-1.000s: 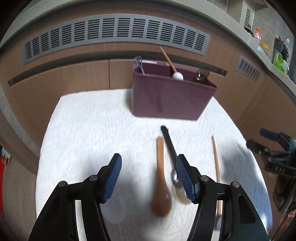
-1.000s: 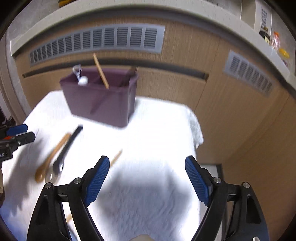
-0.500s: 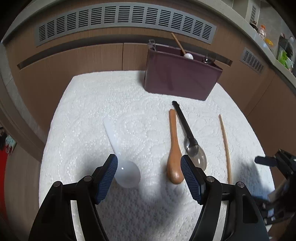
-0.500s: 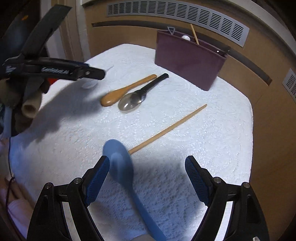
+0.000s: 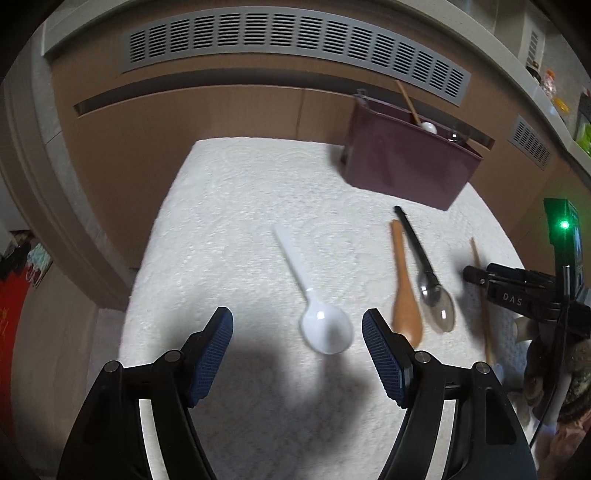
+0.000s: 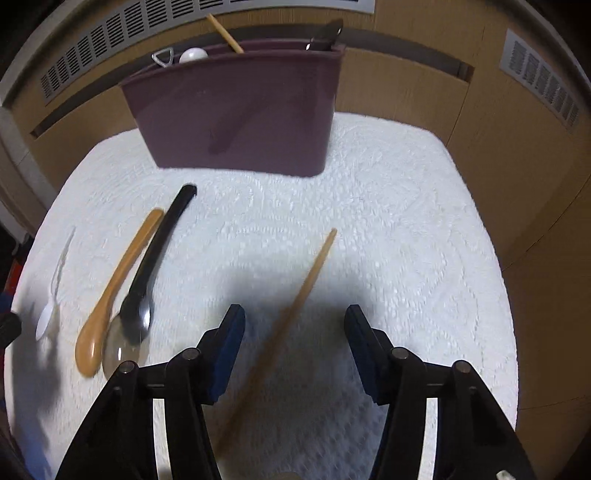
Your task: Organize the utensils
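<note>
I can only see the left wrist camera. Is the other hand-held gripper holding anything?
Observer: No. The right hand-held gripper is open, with its jaws wide apart.
Operator: Where did the stick go?
Observer: The stick lies on the cloth. It passes between the jaws but isn't pinched.
Operator: What's at the bin's right end?
Observer: A black handle pokes out above the rim of the bin.
</note>
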Tool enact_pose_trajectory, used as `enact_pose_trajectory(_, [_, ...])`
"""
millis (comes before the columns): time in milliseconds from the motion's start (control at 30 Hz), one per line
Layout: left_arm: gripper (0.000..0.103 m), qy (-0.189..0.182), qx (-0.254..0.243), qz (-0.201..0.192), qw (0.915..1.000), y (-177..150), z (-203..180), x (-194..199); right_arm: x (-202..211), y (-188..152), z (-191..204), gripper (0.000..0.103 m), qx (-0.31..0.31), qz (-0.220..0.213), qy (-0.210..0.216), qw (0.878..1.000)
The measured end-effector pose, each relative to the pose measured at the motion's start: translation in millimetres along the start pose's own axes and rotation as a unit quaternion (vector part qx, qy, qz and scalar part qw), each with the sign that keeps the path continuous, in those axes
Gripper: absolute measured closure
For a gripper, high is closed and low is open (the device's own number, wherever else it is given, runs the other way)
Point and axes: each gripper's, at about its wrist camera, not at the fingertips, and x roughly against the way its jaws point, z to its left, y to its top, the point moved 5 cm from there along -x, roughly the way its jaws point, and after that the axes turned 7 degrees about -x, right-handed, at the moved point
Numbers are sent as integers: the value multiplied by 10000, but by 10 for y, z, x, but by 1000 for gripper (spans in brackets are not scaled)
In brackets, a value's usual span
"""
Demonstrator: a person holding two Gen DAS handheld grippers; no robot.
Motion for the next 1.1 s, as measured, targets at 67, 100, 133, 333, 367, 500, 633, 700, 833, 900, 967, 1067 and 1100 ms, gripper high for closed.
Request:
enact_pose_trajectory(67, [30,-8,56,50,10000,-22,47,-18,17,1,77,92,218,23,110,9997])
enact_pose_trajectory(100, [30,-53,108,107,9999,-27,72,-41,32,-3,91,92,315,23,96,9995])
enact_pose_trajectory(133, [30,-125,154,160,9997,-27,83,-69,50,-9,88,92,388,18,68,9992])
enact_pose_trajectory(333, [40,-651,181,300,9973,92,-59,-241,215,-44,-225,93,289,-58,67,9995])
enact_pose_trajectory(367, [49,-659,138,386,9970,148,-87,-307,233,-53,-293,93,229,-52,71,9997])
enact_pose_trajectory(500, [59,-553,123,934,9940,359,-73,-616,344,-120,-422,93,111,-50,182,9998])
enact_pose_trajectory(633, [68,-378,124,1303,9907,536,-19,-829,464,-125,-482,93,47,-154,489,9987])
enact_pose_trajectory(700, [73,-331,57,1334,9905,578,-47,-867,532,-98,-501,94,-41,-201,753,9969])
enact_pose_trajectory(833, [93,-287,-75,1096,9935,587,-161,-868,566,-44,-489,94,-106,-286,931,9952])
enact_pose_trajectory(900, [93,-442,-98,902,9949,563,-266,-769,588,-19,-479,94,-78,-331,885,9955])
enact_pose_trajectory(967, [93,-559,-117,591,9966,562,-356,-582,649,2,-470,95,-50,-401,890,9952])
enact_pose_trajectory(1067, [93,-686,-144,42,9975,583,-484,-239,747,33,-436,95,-29,-525,914,9944])
enact_pose_trajectory(1100, [93,-708,-158,-89,9973,594,-516,-153,783,40,-430,95,-21,-566,918,9942])
